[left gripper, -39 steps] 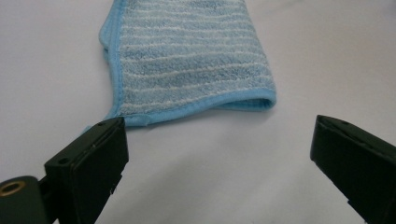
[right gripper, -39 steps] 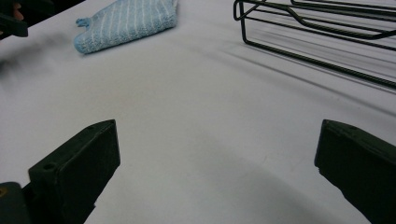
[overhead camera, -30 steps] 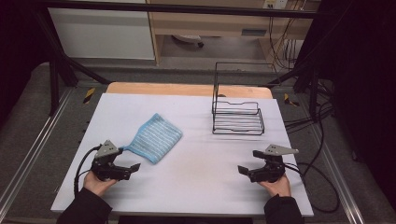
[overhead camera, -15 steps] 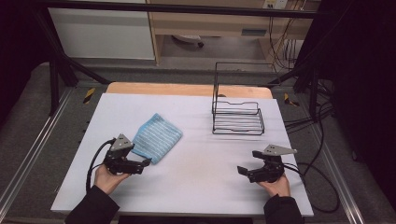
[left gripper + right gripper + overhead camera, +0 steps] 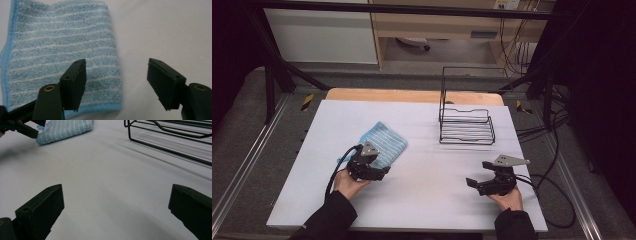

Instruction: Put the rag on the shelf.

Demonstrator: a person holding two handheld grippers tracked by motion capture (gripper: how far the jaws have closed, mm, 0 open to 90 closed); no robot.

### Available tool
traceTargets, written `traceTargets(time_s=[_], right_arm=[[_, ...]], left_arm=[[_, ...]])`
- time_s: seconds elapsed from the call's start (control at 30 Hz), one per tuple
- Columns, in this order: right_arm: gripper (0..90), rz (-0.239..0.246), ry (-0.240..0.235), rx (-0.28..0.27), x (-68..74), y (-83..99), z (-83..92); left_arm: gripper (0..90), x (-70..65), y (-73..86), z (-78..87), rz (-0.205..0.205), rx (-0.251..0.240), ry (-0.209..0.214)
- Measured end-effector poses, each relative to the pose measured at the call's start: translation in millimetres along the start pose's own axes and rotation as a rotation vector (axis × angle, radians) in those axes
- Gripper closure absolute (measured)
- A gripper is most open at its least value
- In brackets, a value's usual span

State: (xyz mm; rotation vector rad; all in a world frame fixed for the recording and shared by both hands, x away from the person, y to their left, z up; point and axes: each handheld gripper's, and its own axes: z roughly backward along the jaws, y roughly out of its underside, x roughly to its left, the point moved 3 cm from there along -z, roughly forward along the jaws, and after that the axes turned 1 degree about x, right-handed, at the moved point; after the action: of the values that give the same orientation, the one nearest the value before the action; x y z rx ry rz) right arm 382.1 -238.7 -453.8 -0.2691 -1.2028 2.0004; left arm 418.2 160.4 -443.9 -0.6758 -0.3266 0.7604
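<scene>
White surface [image 5: 422, 200], dim room behind. Wire rack [image 5: 466, 125] at 1 o'clock, empty. Striped blue towel [image 5: 379, 142] at 10 o'clock, flat. Left gripper [image 5: 117, 85] spread over towel's near corner; best lowered squarely before pinching. Right gripper [image 5: 116, 212] spread, idle at 4 o'clock.

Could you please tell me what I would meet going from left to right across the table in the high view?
Left claw → blue striped towel → wire rack → right claw.
</scene>
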Motion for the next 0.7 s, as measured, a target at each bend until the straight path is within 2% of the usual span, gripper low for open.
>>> traceTargets(time_s=[0.03, 0.13, 0.17, 0.37, 0.57, 0.7], right_arm=[[0.8, -0.001, -0.002, 0.003, 0.2, 0.1, -0.1], [0.8, -0.003, 0.000, 0.005, 0.2, 0.1, -0.1], [0.8, -0.004, 0.000, 0.005, 0.2, 0.1, -0.2], [0.8, 0.001, 0.000, 0.010, -0.1, 0.3, -1.2], [0.8, 0.002, -0.001, 0.011, -0.2, 0.3, -2.1], [0.8, 0.002, -0.001, 0.011, -0.6, 0.1, -2.3]], left_arm=[[36.7, 0.8, 0.0, -6.7, 0.008, 0.014, -0.004], [41.1, 1.4, 1.3, -11.6, 0.006, 0.023, -0.021], [45.9, 1.5, 2.2, -13.4, 0.004, 0.026, -0.029], [56.9, 4.0, 4.6, -17.6, -0.001, 0.016, -0.069], [63.5, 3.6, 4.6, -20.2, -0.015, 0.025, -0.103], [63.8, 4.2, 3.7, -22.1, 0.007, 0.032, -0.103]])
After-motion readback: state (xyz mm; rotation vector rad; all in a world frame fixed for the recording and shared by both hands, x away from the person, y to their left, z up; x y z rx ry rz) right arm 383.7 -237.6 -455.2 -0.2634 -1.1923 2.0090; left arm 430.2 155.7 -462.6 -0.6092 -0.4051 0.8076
